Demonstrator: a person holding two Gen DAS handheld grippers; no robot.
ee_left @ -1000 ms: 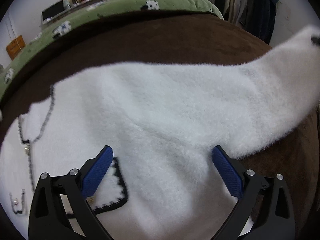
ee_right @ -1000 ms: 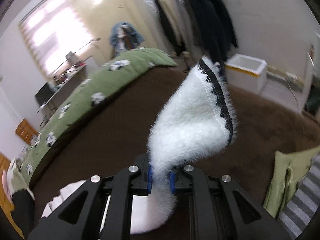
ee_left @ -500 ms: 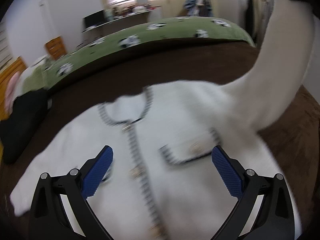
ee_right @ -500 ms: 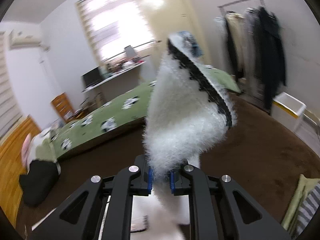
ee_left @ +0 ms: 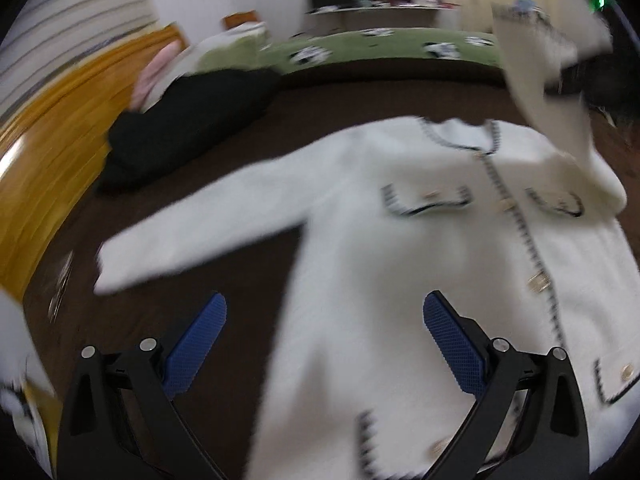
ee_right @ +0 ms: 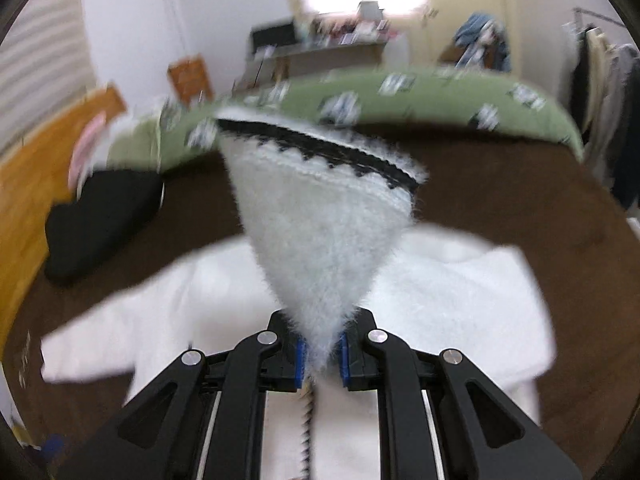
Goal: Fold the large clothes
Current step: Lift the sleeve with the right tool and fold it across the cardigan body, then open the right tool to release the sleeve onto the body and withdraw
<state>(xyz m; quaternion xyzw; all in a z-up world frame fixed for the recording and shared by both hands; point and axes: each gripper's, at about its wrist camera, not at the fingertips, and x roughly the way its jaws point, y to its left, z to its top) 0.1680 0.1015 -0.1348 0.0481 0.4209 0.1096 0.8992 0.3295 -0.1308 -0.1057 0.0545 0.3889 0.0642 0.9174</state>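
A fluffy white cardigan [ee_left: 408, 248] with black trim, small pockets and gold buttons lies face up on a dark brown blanket [ee_left: 320, 108]. Its left sleeve [ee_left: 192, 232] stretches flat toward the left. My left gripper [ee_left: 324, 340] hovers open above the cardigan's lower left side, nothing between its blue pads. My right gripper [ee_right: 320, 354] is shut on the cuff of the other sleeve [ee_right: 320, 220], whose black-edged end stands up over the cardigan body [ee_right: 460, 280]. That lifted sleeve [ee_left: 548, 72] shows at the upper right of the left wrist view.
A black cushion [ee_left: 188, 120] lies on the blanket at the left, by an orange wooden board [ee_left: 52, 140]. A green quilt [ee_right: 400, 96] with a panda print runs along the far side. Behind it stand a desk [ee_right: 320, 52] and a rack of hanging clothes [ee_right: 608, 92].
Both views have swung left across the bed. The right gripper has carried the sleeve cuff over the cardigan's body. The left gripper has shifted from the chest to the cardigan's left side.
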